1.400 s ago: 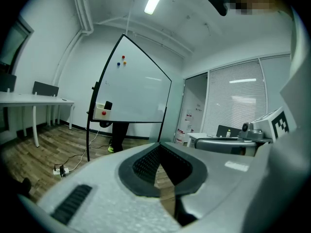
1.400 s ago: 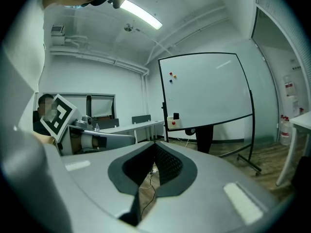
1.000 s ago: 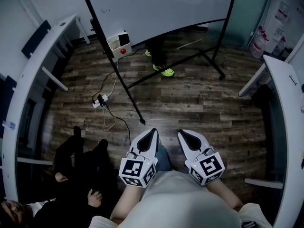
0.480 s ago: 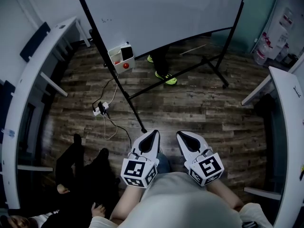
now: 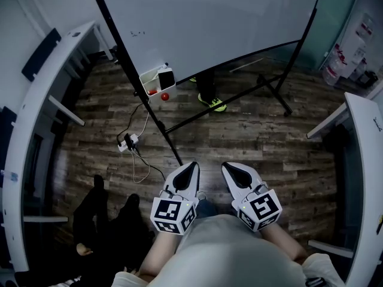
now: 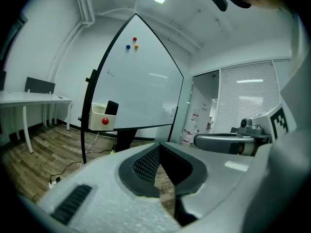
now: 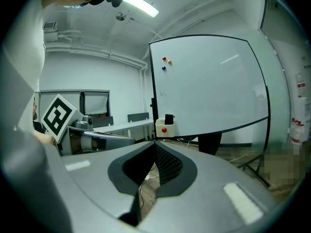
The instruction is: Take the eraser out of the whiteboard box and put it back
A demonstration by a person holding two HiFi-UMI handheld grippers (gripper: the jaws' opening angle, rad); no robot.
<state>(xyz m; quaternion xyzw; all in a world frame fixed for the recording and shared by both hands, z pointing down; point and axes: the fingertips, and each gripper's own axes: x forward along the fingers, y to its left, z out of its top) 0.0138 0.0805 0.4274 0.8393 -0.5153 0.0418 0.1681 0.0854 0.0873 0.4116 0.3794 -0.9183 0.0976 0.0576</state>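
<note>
**A:** Head view first. What differs from a second ago?

**B:** The whiteboard (image 5: 209, 17) fills more of the top. The whiteboard box (image 5: 157, 79) on its stand (image 5: 121, 40) now sits lower and larger in the frame, so the person is walking up to it. The left gripper (image 5: 192, 166) and right gripper (image 5: 227, 166) ride low, close to the person's body, and neither is raised toward the board.

**A:** And the eraser?

**B:** The eraser (image 5: 166, 76) stands in the box, dark end up, well apart from both grippers.

**A:** Left gripper view?

**B:** Its fingers (image 6: 146, 164) are pressed together at the tips with nothing between them. The box (image 6: 101, 116) shows off to the left, and the eraser (image 6: 112, 108) pokes above its rim.

**A:** Right gripper view?

**B:** Much the same. Its fingers (image 7: 167, 166) are pressed together and empty. The box (image 7: 163, 128) lies almost dead ahead just above the tips, small and far off.

**A:** So what does that mean for the task?

**B:** I judge this is only the approach and the taking-out is not yet begun. One gripper has to spread its fingers before it reaches the box
</note>
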